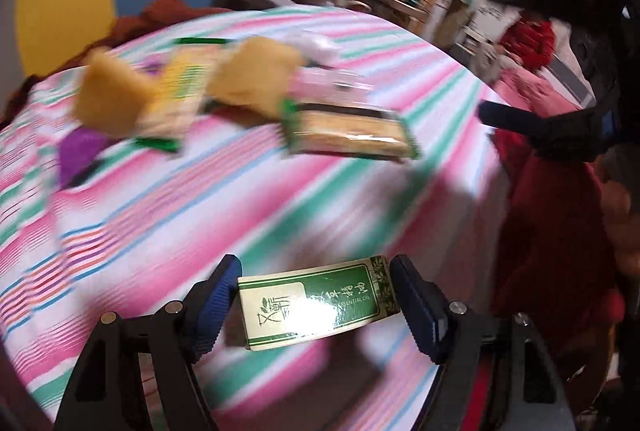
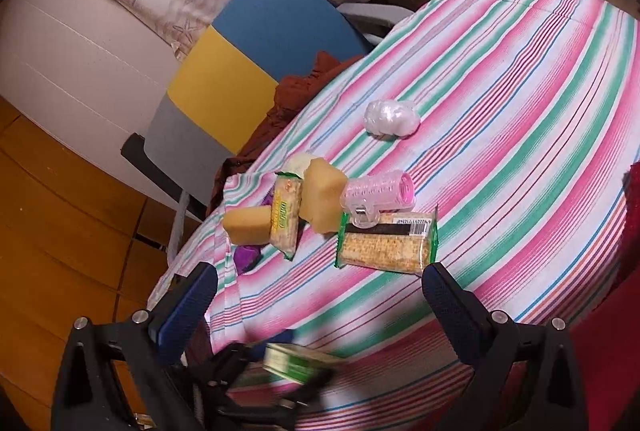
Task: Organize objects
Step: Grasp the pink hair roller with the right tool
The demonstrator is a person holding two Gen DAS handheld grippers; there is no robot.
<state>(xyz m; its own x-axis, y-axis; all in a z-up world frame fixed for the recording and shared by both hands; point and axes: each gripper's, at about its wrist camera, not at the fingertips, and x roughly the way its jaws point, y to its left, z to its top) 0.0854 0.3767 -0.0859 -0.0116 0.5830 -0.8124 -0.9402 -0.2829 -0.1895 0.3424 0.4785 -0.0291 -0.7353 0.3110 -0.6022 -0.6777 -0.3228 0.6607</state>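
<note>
Green-and-cream essential-oil box [image 1: 316,305] sits pinched between the left hand-held gripper [image 1: 316,305]'s pads above the striped counter [image 1: 224,199]. The right hand-held gripper [image 2: 320,305] hangs spread and empty. The cracker pack [image 1: 352,133] lies at twelve o'clock; the shallow end-grip could let the box twist loose in the fast swing.

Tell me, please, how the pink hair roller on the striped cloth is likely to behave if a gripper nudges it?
The pink hair roller is a cylinder lying on its side, so it would probably roll. It looks hollow and translucent, so likely light and easy to squash. Its clip rests on the cracker packet, which may check the roll.
</note>
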